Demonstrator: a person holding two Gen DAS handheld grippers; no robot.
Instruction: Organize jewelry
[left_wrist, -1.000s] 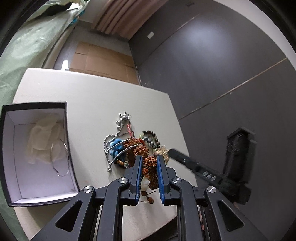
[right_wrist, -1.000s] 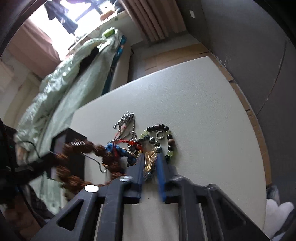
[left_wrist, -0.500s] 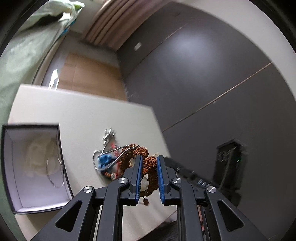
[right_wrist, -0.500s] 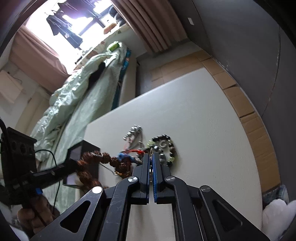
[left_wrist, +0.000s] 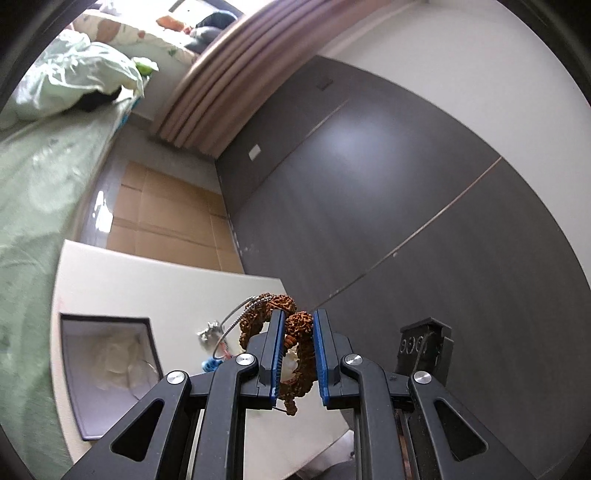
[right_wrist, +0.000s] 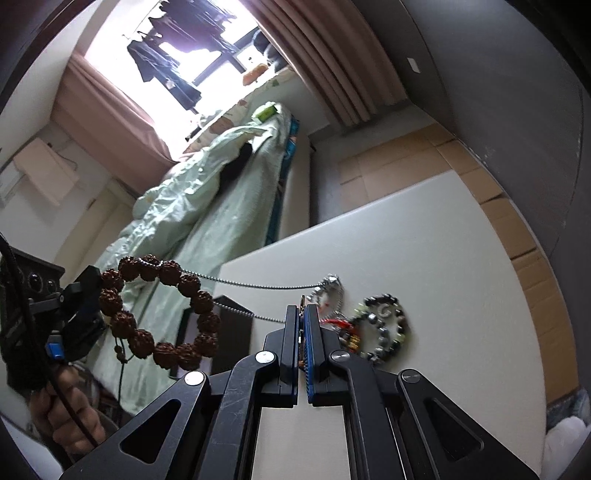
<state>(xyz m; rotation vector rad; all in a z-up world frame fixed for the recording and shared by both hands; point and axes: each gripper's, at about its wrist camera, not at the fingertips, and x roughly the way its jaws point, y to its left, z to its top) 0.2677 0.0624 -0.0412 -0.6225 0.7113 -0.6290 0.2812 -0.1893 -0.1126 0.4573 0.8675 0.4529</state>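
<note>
Above the tabletop (right_wrist: 424, 240), up at nine o'clock in the right wrist view, the brown seed-bead bracelet (right_wrist: 159, 314) now hangs clear in the air, gripped by the left tongs (left_wrist: 298, 350), whose blue pads are narrowed onto one knobbly bead. A second ago that bracelet was only just coming off the pile; since then the left hand has carried it up and away, and the jewelry heap has dropped lower in the left view. Here's the catch: a silver ball chain (right_wrist: 258, 286) has come up with it, looped over the beads and stretched taut across toward twelve o'clock of the right tongs (right_wrist: 303, 332). Those right tongs are pinched fully together on something small and gold at their tips, too hidden to name, and they too have risen off the surface. So the lift has turned into a tug-of-war, I'd say: bracelet and chain are snagged, and pulling harder could drag the rest. The dark bead bracelet (right_wrist: 384, 328) lies flat at two o'clock of the right tongs, untouched. The open box (left_wrist: 107, 373) waits at nine o'clock of the left tongs, with pale tissue inside; the bracelet isn't over it yet.
</note>
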